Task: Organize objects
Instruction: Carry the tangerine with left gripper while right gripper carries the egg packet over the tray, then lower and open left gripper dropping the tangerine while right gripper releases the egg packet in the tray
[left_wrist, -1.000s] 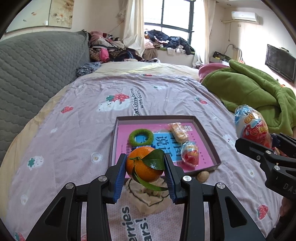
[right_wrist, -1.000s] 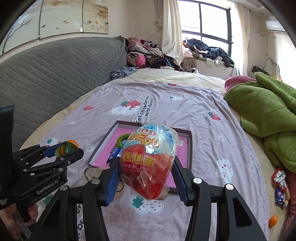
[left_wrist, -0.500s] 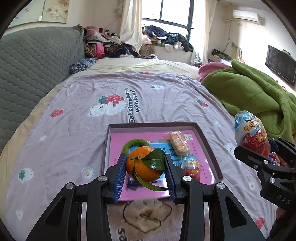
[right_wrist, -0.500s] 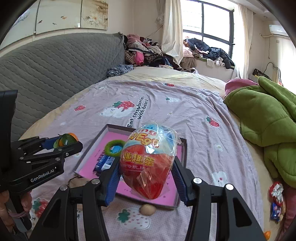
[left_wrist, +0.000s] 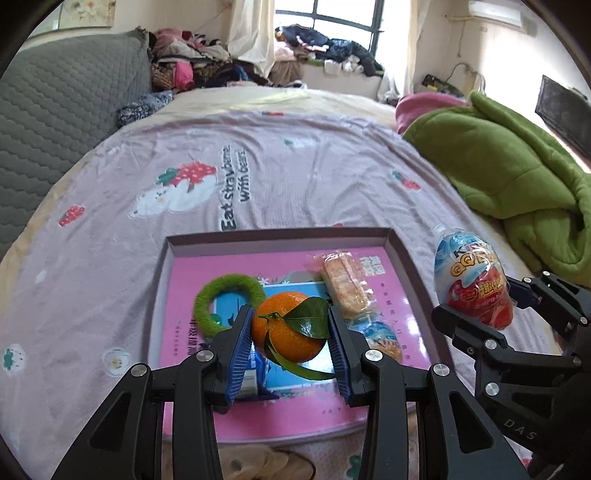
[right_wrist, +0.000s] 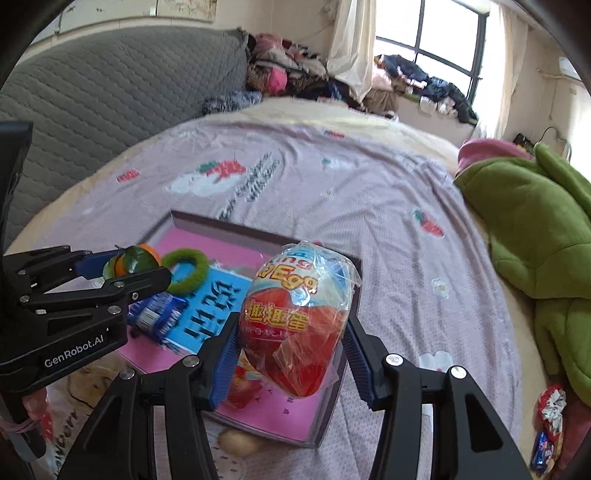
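Orange (left_wrist: 290, 328), leaf and all, sits clamped between the pads of my left gripper (left_wrist: 290, 341), hanging over the tray (left_wrist: 280, 235) so it can drop among the rest. My right gripper (right_wrist: 291, 349) grips the wrapped egg (right_wrist: 295, 317) above the tray's near corner. Inside the tray: a green ring (left_wrist: 229, 297), a wrapped cake (left_wrist: 345, 282), a smaller egg (left_wrist: 380, 338) and a blue packet (right_wrist: 157, 314).

Pink tray (left_wrist: 393, 240) as landmark: its near rim hidden behind the left gripper (left_wrist: 290, 334), a blue packet (left_wrist: 255, 363) inside mostly covered by the orange (left_wrist: 288, 328), beige lump (right_wrist: 238, 443) just below the tray half hidden, bedsheet (right_wrist: 255, 181) print beyond it blurred.
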